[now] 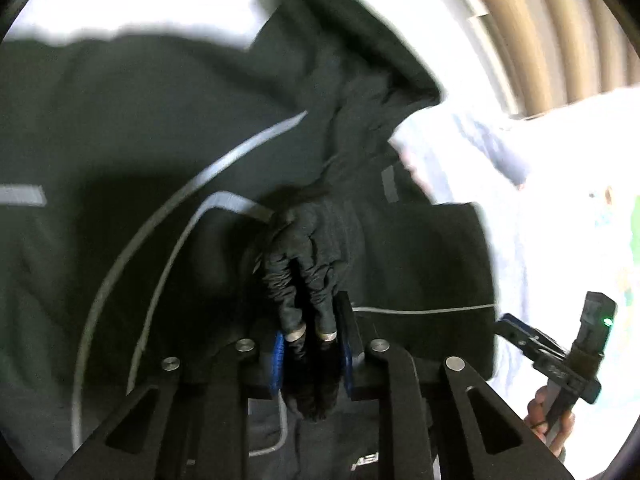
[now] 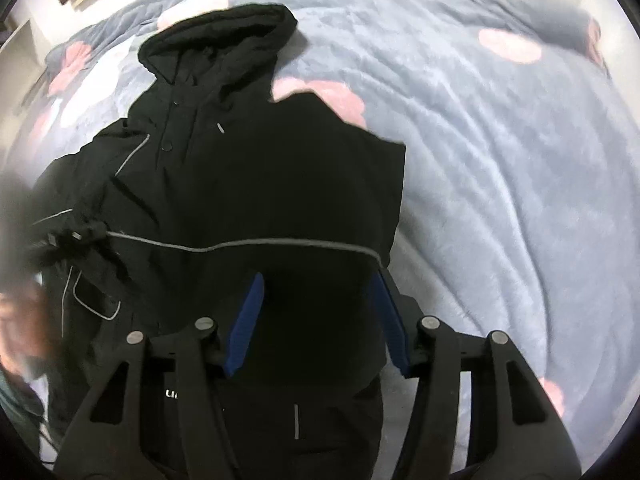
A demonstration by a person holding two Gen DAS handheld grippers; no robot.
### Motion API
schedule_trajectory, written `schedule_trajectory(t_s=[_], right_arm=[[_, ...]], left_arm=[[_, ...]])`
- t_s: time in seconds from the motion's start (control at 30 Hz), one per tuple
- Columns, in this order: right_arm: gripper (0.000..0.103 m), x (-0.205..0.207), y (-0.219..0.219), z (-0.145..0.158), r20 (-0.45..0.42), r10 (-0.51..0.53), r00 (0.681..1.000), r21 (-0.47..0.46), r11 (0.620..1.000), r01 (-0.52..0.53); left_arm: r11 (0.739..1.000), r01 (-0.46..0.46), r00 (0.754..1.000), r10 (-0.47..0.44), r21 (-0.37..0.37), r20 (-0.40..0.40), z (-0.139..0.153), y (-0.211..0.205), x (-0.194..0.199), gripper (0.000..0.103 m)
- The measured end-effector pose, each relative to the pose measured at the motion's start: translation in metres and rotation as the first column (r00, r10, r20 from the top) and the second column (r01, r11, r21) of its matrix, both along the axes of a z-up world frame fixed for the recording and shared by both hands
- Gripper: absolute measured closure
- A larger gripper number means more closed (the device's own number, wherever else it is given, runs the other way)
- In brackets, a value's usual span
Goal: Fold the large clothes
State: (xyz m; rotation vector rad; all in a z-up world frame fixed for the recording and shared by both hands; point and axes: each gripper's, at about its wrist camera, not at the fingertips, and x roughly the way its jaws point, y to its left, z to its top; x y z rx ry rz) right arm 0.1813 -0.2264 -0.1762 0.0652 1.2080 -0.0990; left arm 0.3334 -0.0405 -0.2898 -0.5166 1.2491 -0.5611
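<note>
A black hooded jacket (image 2: 256,184) with thin grey piping lies spread on a bed, hood (image 2: 224,40) at the far end. My left gripper (image 1: 312,320) is shut on the jacket's gathered sleeve cuff (image 1: 308,256) and holds it above the jacket body (image 1: 120,140). My right gripper (image 2: 318,280) is open and empty, hovering over the jacket's lower right part; its blue pads (image 2: 248,320) stand wide apart. The right gripper also shows in the left wrist view (image 1: 520,332) at the right edge, held in a hand.
The bed is covered by a grey-blue quilt with pink spots (image 2: 500,140). A slatted wooden wall (image 1: 560,20) stands beyond the bed. A blurred hand and the left tool (image 2: 24,260) fill the left edge of the right wrist view.
</note>
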Motion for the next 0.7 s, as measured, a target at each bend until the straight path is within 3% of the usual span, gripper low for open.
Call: schedule_trajectory(t_s=[0.13, 0.2, 0.27, 0.3, 0.37, 0.4, 0.5, 0.6, 0.7], right_arm=[[0.048, 0.005, -0.002, -0.002, 0.018, 0.000, 1.000, 0.038, 0.999, -0.001], [0.048, 0.013, 0.000, -0.014, 0.002, -0.007, 1.000, 0.060, 0.998, 0.006], [0.048, 0.021, 0.003, -0.032, -0.016, -0.002, 1.000, 0.085, 0.996, 0.003], [0.048, 0.026, 0.007, -0.040, -0.027, -0.001, 1.000, 0.078, 0.997, 0.003], [0.048, 0.039, 0.012, -0.072, -0.080, -0.018, 0.997, 0.045, 0.999, 0.022], [0.046, 0.045, 0.015, -0.088, -0.108, -0.021, 0.994, 0.025, 0.999, 0.024], [0.037, 0.054, 0.023, -0.116, -0.147, -0.036, 0.988, -0.053, 0.998, 0.028], [0.037, 0.057, 0.024, -0.117, -0.149, -0.029, 0.988, -0.066, 0.998, 0.019], [0.038, 0.054, 0.013, -0.106, -0.146, -0.041, 0.988, -0.007, 0.999, 0.040]], left_arm=[[0.996, -0.062, 0.986, 0.051, 0.059, 0.161, 0.062, 0.036, 0.003, 0.082], [0.989, -0.128, 0.978, 0.114, 0.074, 0.174, 0.068, 0.070, 0.010, 0.080], [0.981, -0.136, 0.986, 0.121, 0.140, 0.113, 0.047, 0.096, 0.022, 0.078], [0.965, -0.128, 0.991, 0.117, 0.228, 0.060, 0.028, 0.100, 0.027, 0.078], [0.898, -0.085, 0.996, 0.087, 0.431, 0.014, -0.003, 0.097, 0.030, 0.077], [0.874, -0.066, 0.998, 0.069, 0.481, 0.012, -0.015, 0.094, 0.028, 0.071], [0.883, -0.114, 0.993, 0.116, 0.456, 0.024, -0.029, 0.098, 0.024, 0.067], [0.904, -0.182, 0.982, 0.187, 0.388, 0.026, -0.027, 0.110, 0.021, 0.067], [0.909, -0.184, 0.983, 0.167, 0.375, 0.077, -0.012, 0.109, 0.013, 0.079]])
